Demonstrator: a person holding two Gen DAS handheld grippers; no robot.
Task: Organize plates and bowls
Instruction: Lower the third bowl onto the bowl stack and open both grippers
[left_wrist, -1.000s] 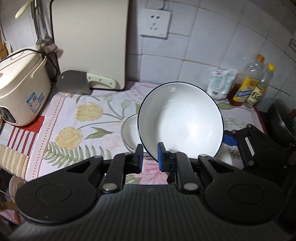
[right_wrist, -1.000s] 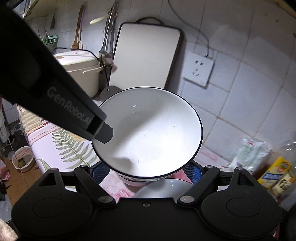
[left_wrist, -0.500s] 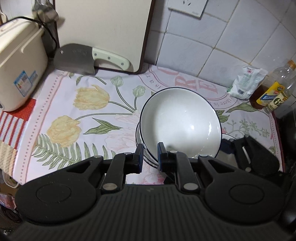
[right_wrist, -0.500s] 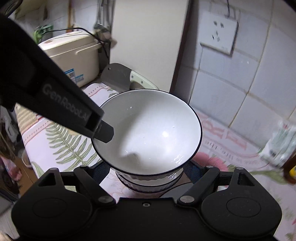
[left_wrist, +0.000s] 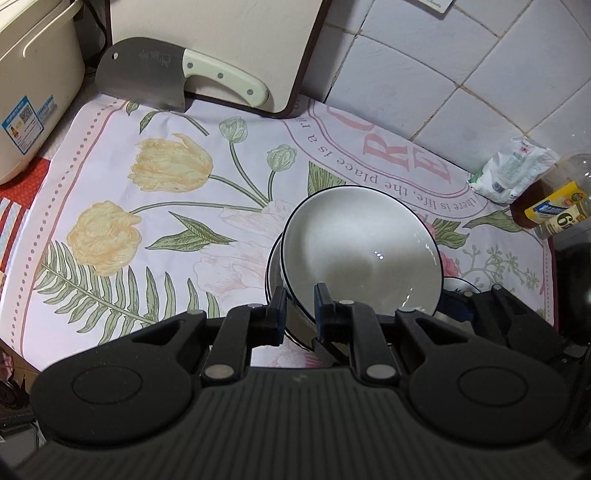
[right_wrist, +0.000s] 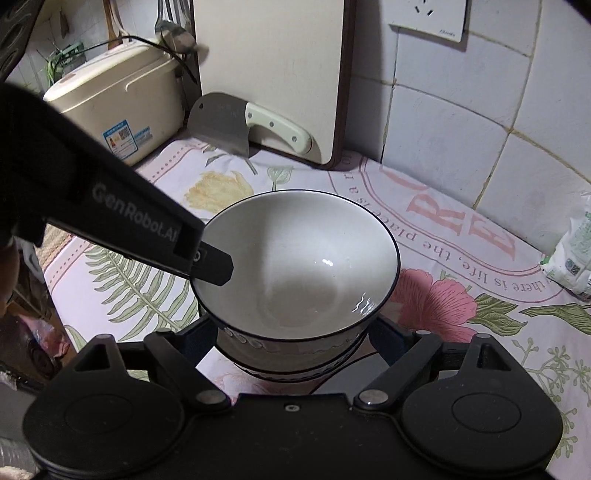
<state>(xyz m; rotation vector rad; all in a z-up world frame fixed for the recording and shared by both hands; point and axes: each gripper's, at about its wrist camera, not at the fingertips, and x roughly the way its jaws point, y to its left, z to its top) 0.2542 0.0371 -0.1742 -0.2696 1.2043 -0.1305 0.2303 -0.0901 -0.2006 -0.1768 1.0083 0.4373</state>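
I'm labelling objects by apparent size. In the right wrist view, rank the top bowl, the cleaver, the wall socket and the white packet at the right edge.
1. top bowl, though it is nearest the camera
2. cleaver
3. wall socket and white packet: both cut off by the frame, so unranked

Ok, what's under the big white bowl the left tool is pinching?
Under the big white bowl, more dark-rimmed bowls are nested in a stack on the floral cloth. Only their rims and side bands show; their insides and exact count are covered.
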